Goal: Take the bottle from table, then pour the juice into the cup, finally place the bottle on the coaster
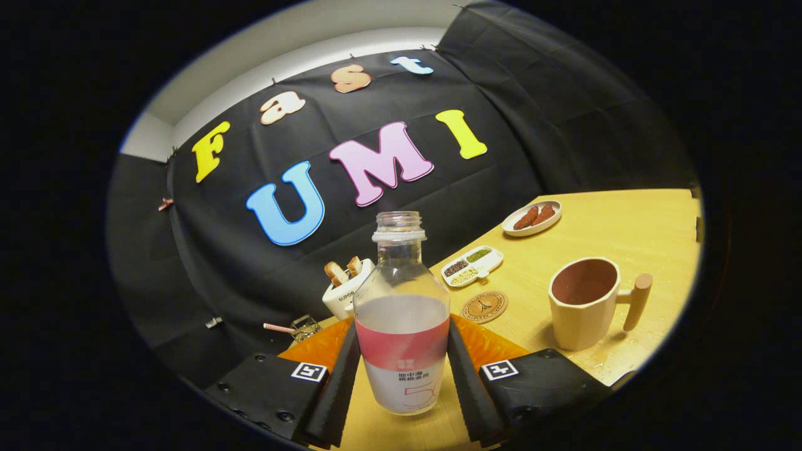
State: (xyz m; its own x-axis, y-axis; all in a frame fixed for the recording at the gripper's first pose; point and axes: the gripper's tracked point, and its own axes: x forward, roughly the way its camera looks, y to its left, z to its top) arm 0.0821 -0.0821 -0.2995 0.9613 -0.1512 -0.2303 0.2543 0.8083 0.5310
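A clear uncapped bottle (pixel 401 326) with a pink and white label stands between my fingers (pixel 341 382), lifted and tilted with the view. My gripper (pixel 401 385) is shut on the bottle, one finger pressing on each side of its label. A cream cup (pixel 584 307) with a brown inside and a wooden handle stands on the table beyond the right finger. A round cork coaster (pixel 484 306) lies between the bottle and the cup, a little farther off.
An orange mat (pixel 495 344) lies behind the bottle on the wooden table (pixel 626 225). Farther off are a white divided dish of grains (pixel 472 265), a small plate with brown food (pixel 532 218), and a white toaster with bread (pixel 346 287).
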